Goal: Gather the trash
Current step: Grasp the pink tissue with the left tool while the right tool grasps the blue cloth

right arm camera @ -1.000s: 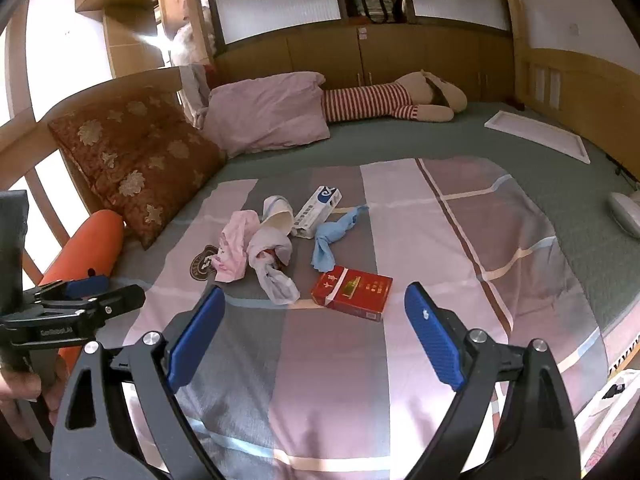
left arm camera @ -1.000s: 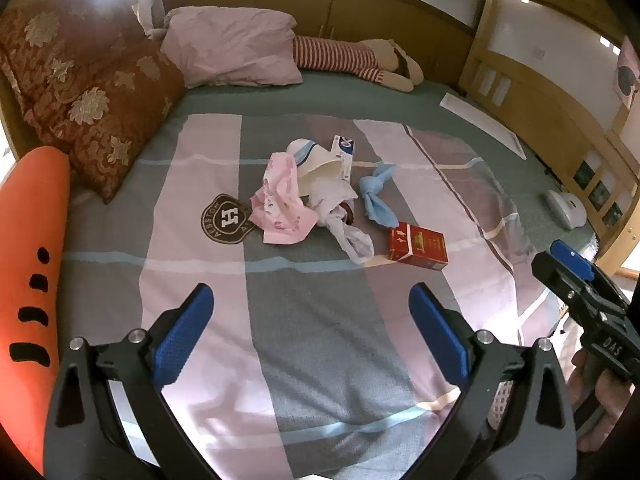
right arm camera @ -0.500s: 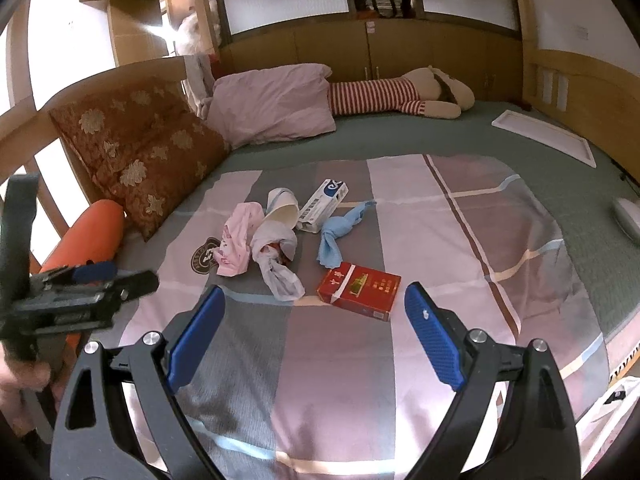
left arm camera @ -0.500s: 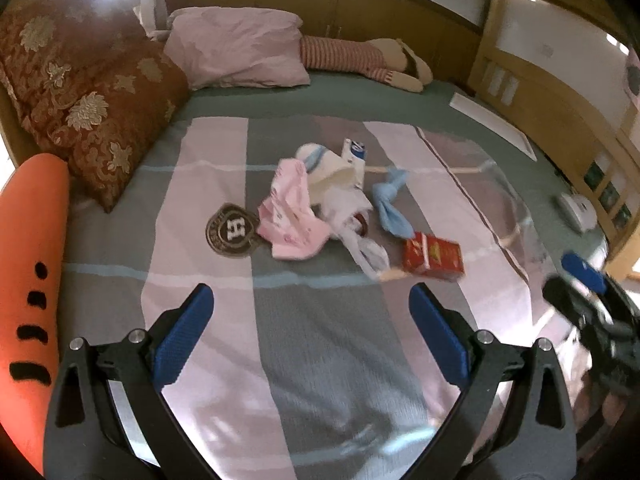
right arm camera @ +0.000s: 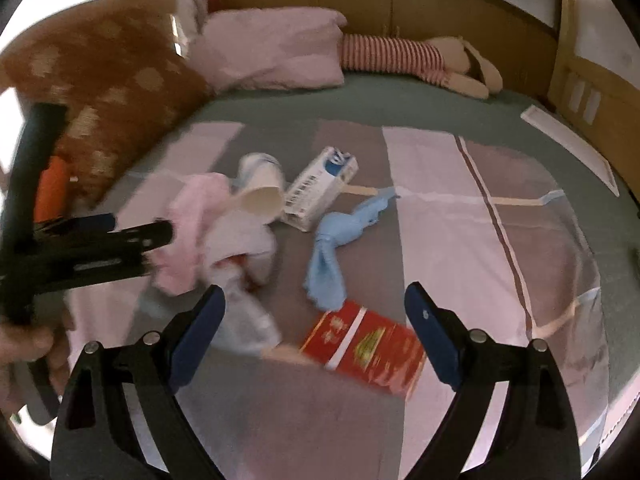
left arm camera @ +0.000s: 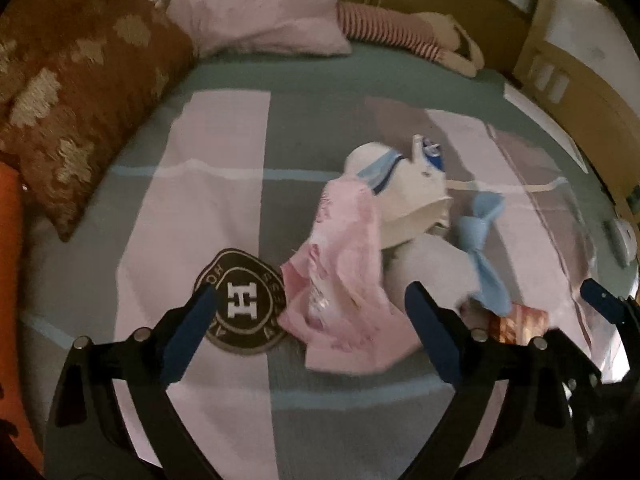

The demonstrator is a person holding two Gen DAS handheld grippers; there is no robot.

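A pile of trash lies on the striped bedspread: a crumpled pink wrapper, a paper cup, a white and blue carton, a knotted blue glove, a white plastic bag and a red cigarette box. My left gripper is open and empty, its jaws wide on either side of the pink wrapper's near end. It also shows in the right wrist view. My right gripper is open and empty, just short of the red box.
A brown flowered cushion, a pink pillow and a striped plush toy lie at the head of the bed. An orange bolster lies at the left. A round H badge is on the bedspread.
Both grippers have moved forward toward the pile, which now looks much larger. The left has come up to the pink wrapper, the right close to the red box. Both stay open.
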